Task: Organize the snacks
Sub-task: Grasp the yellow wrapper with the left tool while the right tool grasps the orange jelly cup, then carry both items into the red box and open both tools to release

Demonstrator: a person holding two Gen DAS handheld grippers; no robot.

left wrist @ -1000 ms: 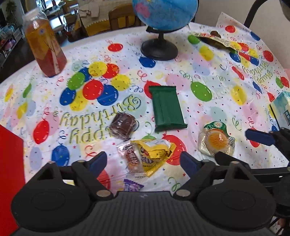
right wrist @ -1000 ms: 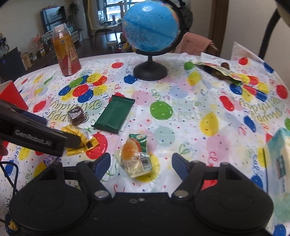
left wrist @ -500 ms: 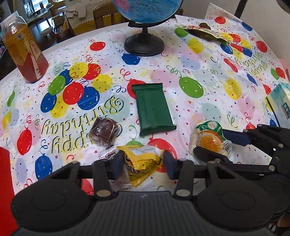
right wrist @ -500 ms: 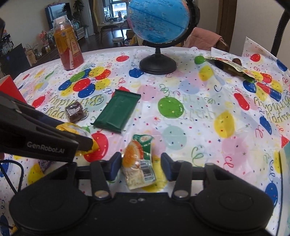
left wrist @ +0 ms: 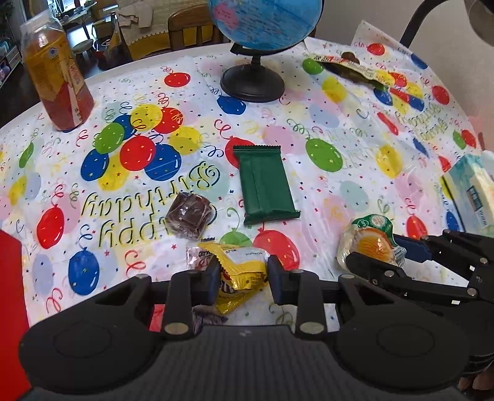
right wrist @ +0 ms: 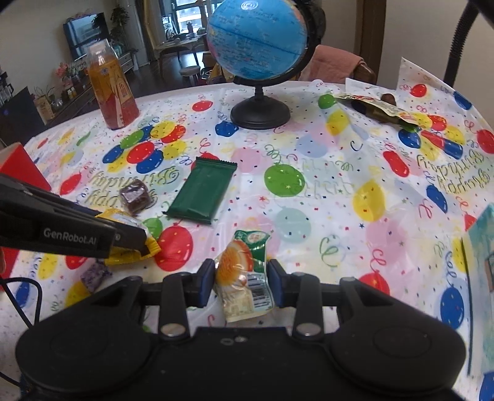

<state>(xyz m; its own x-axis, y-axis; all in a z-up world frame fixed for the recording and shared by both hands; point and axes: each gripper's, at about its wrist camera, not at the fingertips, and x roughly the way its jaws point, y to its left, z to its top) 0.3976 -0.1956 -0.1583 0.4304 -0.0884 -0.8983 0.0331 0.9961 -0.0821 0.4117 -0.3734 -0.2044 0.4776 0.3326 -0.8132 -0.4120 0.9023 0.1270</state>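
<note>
Across both frames a balloon-print tablecloth (left wrist: 355, 129) is spread. At upper centre a blue globe (left wrist: 265, 23) is stood, at upper left a juice bottle (left wrist: 57, 77). At mid-frame a green wrapper bar (left wrist: 265, 182) is laid flat, a brown wrapped sweet (left wrist: 188, 214) just left of it. At lower centre of the left view a yellow snack packet (left wrist: 242, 273) is pinched by the closing left gripper (left wrist: 242, 277). At lower centre of the right view an orange jelly cup (right wrist: 240, 271) is pinched by the closing right gripper (right wrist: 240, 283).

Black left gripper (left wrist: 242, 279), blue pads (left wrist: 274, 277), silver screws, white "GenRobot.AI" lettering.
</note>
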